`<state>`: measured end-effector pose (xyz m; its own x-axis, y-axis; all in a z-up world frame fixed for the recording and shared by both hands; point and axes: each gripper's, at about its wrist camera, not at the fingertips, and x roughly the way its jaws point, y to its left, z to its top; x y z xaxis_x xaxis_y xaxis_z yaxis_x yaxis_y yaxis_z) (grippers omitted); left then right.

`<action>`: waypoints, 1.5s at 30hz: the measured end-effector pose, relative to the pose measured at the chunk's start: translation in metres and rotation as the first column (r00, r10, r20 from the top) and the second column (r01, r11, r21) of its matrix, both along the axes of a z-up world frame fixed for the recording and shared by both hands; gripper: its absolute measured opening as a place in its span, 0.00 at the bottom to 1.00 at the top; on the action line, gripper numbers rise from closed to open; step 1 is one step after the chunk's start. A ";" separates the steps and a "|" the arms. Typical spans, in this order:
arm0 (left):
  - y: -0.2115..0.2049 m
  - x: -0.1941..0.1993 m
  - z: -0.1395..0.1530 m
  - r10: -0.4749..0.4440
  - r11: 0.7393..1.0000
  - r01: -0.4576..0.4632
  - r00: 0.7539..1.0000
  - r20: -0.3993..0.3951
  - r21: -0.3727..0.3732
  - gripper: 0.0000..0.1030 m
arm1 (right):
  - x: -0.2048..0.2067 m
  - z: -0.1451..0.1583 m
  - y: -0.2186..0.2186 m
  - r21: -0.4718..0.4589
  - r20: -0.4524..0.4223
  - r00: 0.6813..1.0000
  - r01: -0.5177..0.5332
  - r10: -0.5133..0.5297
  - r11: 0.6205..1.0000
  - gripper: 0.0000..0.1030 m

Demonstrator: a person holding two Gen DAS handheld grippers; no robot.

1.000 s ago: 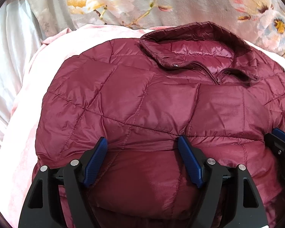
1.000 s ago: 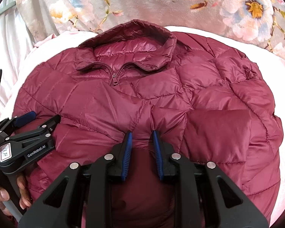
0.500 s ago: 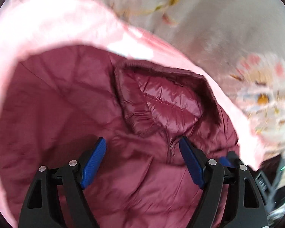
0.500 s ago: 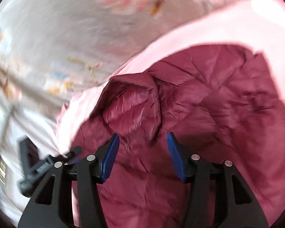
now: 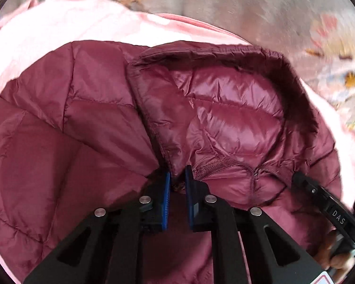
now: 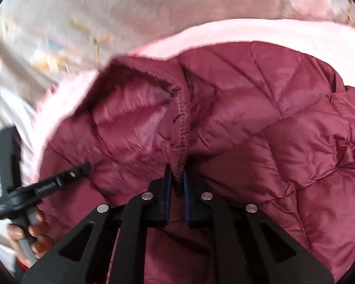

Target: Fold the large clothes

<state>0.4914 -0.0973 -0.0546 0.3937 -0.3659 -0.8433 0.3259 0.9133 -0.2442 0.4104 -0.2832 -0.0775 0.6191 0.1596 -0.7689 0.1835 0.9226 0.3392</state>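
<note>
Maroon quilted puffer jacket (image 5: 101,127) lies spread on a pink blanket (image 5: 59,30) over the bed, floral bedding (image 6: 106,23) behind. Left claw (image 5: 177,177) is closing, pads pinching the collar edge (image 5: 158,142) on its side; right claw (image 6: 176,177) is closing too, clamped on the collar's other front edge (image 6: 182,123). Body looks partly bunched, no clean fold visible yet. Judged early: both collar grips set, the folds themselves are left.

Maroon quilted puffer jacket (image 5: 87,123) on pink sheet, collar upturned.
</note>
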 end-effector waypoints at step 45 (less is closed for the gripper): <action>0.026 0.015 0.112 0.158 0.985 -0.130 0.948 0.277 -0.116 0.34 | 0.013 0.095 -0.042 0.157 0.256 0.950 0.143 -0.180 0.977 0.19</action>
<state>0.5062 -0.0717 0.0578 0.6664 -0.3607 -0.6525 0.2615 0.9327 -0.2486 0.4234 -0.3254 0.0172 0.8247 0.1314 -0.5501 0.2116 0.8303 0.5156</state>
